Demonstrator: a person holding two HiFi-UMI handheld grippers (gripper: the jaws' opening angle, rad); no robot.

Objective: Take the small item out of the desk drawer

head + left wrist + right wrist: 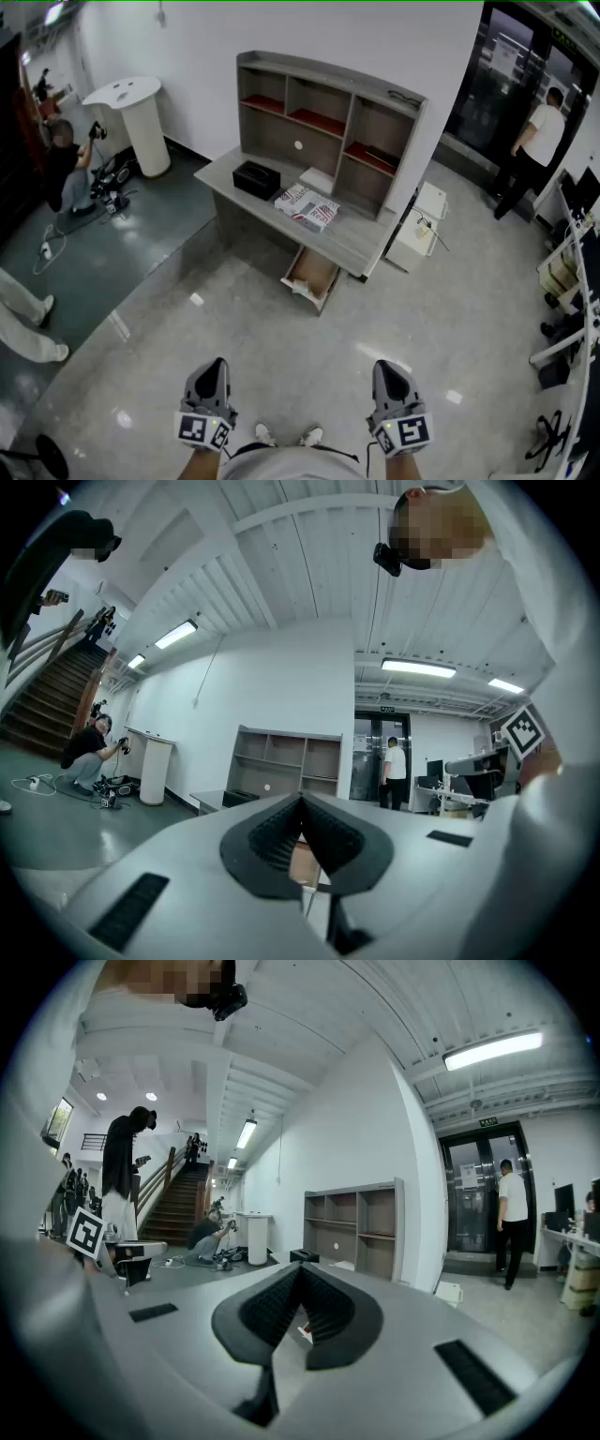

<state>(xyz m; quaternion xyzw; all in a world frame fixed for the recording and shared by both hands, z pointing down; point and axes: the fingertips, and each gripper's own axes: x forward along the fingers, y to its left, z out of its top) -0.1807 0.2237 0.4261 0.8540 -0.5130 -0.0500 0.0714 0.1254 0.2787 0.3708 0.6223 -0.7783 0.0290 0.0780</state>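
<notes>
The grey desk (356, 246) with a shelf hutch (323, 117) stands across the room, well ahead of me. Its wooden drawer (312, 274) is pulled out low at the front. A small white item (302, 287) lies at the drawer's near end, too small to identify. My left gripper (217, 366) and right gripper (388, 368) hang close to my body, far from the desk. Both are shut with nothing between the pads. The hutch (286, 761) also shows beyond the closed jaws in the left gripper view, and the hutch (361, 1227) again in the right gripper view.
A black box (256, 179) and printed papers (307, 206) lie on the desktop. A white low cabinet (419, 230) stands right of the desk, a white pedestal table (141, 117) to its left. One person (66, 169) crouches at far left; another (534, 141) stands by the glass doors.
</notes>
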